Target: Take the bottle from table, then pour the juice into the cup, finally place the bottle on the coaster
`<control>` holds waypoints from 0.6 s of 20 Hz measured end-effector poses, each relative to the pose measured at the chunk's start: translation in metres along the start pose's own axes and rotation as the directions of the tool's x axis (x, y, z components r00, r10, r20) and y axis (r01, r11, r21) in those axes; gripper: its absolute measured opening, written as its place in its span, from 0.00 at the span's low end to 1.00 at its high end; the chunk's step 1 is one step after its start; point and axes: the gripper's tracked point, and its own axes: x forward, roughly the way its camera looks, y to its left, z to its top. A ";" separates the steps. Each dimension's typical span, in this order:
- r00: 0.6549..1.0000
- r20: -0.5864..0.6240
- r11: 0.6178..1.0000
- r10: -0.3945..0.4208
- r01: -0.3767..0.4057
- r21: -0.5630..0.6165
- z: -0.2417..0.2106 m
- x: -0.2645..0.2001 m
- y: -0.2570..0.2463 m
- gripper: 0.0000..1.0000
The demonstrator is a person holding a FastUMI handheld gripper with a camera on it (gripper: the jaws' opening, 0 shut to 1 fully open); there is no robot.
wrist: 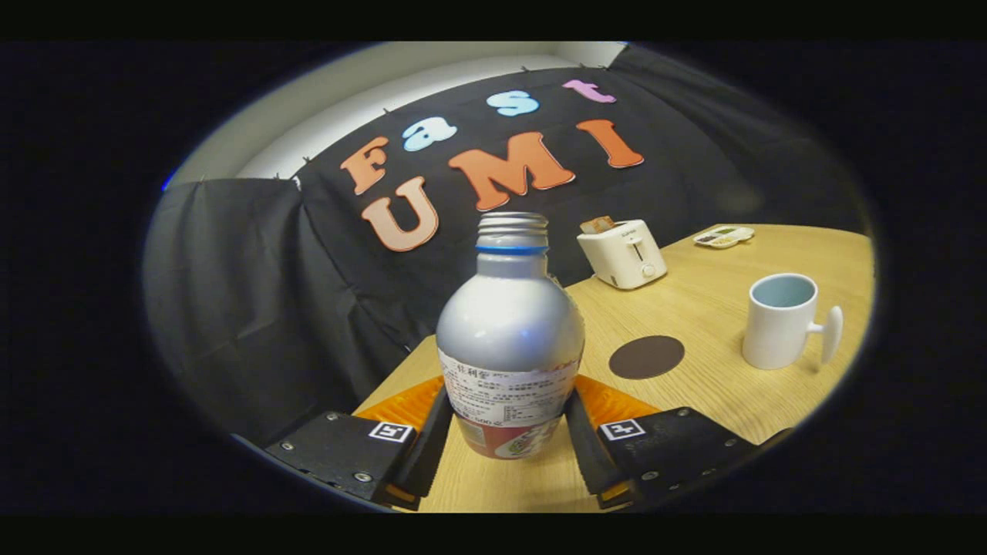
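Silver metal bottle (510, 339) with rounded shoulders, threaded uncapped neck and blue ring below the thread; white printed label around the waist, red band at the base. Standing upright between the two fingers of the claw (509, 435), base appearing slightly above or at the light wooden tabletop (717, 308); contact with the surface not determinable. Claw partly closed, both fingers (429, 447) pressing against the lower sides of the bottle, one on each flank, label level. Label print too small to make out. Bottle contents not visible through the metal wall. Orange surface (409, 401) behind the bottle base, mostly covered by the fingers and the bottle; nature unclear. Beyond the fingers, off to the right: dark round flat coaster (646, 357) lying on the tabletop, well apart from the bottle. Further right, white ceramic cup (780, 321) with a pale blue interior and a flat-ended handle pointing right, upright, near the coaster but not touching it. Cup interior partly hidden by its rim. At the far side of the tabletop, white toaster (623, 253) with a slice protruding; a small flat white device (723, 237) beyond it, details indistinct.
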 end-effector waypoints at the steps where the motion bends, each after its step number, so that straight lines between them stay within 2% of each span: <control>1: 1.000 0.004 0.999 0.010 -0.010 0.040 0.004 0.000 0.001 0.73; 5: 0.999 0.020 0.981 0.043 -0.046 0.186 0.016 0.001 0.004 0.73; 8: 0.999 0.023 0.967 0.045 -0.049 0.251 0.022 0.001 -0.001 0.73; 12: 0.997 0.053 0.921 0.061 -0.076 0.382 0.035 0.001 -0.008 0.73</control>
